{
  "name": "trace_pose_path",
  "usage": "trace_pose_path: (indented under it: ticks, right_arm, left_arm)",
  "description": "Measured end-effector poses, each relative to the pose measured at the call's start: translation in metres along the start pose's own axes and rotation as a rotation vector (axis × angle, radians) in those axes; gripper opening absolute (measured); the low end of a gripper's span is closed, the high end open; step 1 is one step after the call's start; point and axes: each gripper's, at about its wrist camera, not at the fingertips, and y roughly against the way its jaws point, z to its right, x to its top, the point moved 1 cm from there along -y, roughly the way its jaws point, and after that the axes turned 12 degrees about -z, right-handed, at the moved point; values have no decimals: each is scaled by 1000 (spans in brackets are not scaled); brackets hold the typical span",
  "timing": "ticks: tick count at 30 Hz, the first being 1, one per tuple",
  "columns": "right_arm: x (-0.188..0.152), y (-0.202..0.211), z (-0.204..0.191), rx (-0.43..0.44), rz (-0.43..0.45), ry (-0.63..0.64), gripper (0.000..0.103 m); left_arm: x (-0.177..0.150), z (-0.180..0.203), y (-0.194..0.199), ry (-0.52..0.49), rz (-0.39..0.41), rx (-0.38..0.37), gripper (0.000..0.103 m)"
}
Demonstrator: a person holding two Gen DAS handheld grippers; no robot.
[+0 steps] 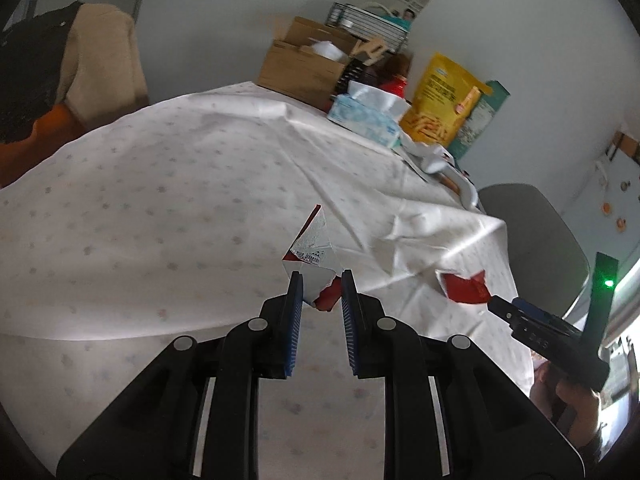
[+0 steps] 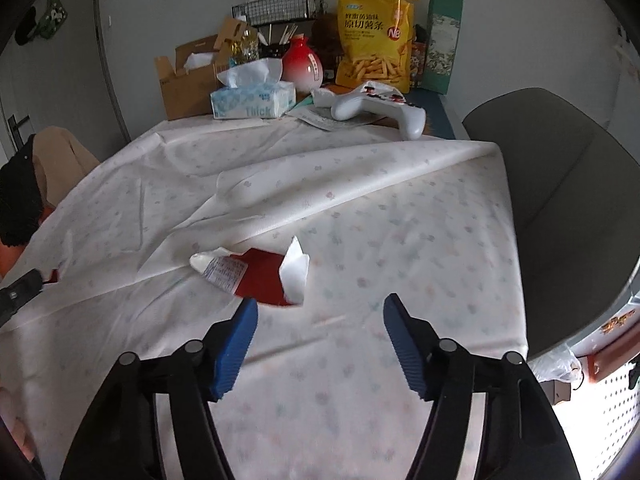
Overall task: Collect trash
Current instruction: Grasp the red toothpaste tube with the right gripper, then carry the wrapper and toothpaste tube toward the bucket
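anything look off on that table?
Two torn red-and-white wrappers: one between the left hand-held gripper's fingers, another lying on the tablecloth ahead of the open right hand-held gripper. The tablecloth is rumpled, with a long raised fold across it.

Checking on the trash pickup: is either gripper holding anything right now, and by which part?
The left gripper pinches a torn red-and-white wrapper by its lower, near end. The right gripper is open and empty, just short of a second wrapper.
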Motion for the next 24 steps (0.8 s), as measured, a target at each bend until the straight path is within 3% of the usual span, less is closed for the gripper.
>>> trace_pose_path:
  ticks: [4, 5, 7, 8, 24]
  right_arm:
    - [12, -17, 0, -8, -17, -13, 57]
    - [15, -21, 0, -7, -24, -15, 50]
    - [17, -28, 2, 10, -55, -12, 24]
    - [16, -31, 2, 24, -76, -9, 6]
    - [-46, 46, 13, 83, 19, -6, 3]
  left_arm:
    - [1, -11, 0, 24, -1, 2, 19]
    - [1, -12, 0, 26, -1, 3, 19]
    - [0, -12, 1, 25, -1, 2, 19]
    - [0, -12, 1, 24, -1, 1, 19]
    - [-17, 36, 15, -46, 2, -91, 19]
